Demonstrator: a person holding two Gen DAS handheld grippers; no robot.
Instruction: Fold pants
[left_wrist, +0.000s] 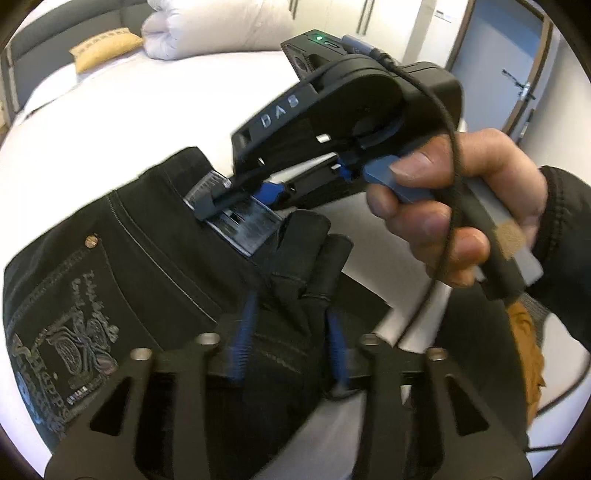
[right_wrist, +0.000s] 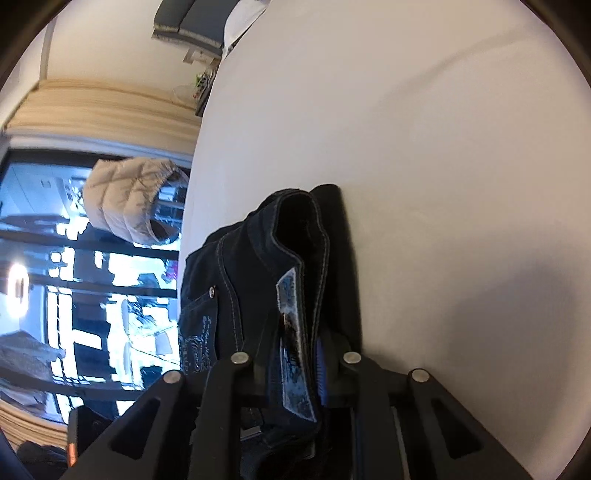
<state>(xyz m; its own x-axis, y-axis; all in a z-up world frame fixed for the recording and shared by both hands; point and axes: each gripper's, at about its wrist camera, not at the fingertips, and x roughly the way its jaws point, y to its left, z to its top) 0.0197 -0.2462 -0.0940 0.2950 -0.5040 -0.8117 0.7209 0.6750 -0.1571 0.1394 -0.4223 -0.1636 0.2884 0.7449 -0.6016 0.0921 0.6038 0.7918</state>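
Dark denim pants (left_wrist: 147, 266) with an embroidered back pocket (left_wrist: 62, 354) lie bunched on the white bed (left_wrist: 122, 122). In the left wrist view my left gripper (left_wrist: 291, 332) is shut on a fold of the pants' cloth near the waistband. My right gripper (left_wrist: 236, 199), held by a bare hand (left_wrist: 443, 206), is shut on the waistband at its shiny inner label (left_wrist: 243, 225). In the right wrist view the right gripper (right_wrist: 299, 354) clamps the waistband (right_wrist: 295, 236) and the label (right_wrist: 295, 332), with the pants (right_wrist: 221, 266) lifted off the bed (right_wrist: 443, 184).
A folded white duvet (left_wrist: 214, 26) and a yellow cushion (left_wrist: 107, 46) lie at the far end of the bed. A door (left_wrist: 517, 66) stands at the right. A window (right_wrist: 74, 258) and a beige padded jacket (right_wrist: 129, 199) show beyond the bed's edge.
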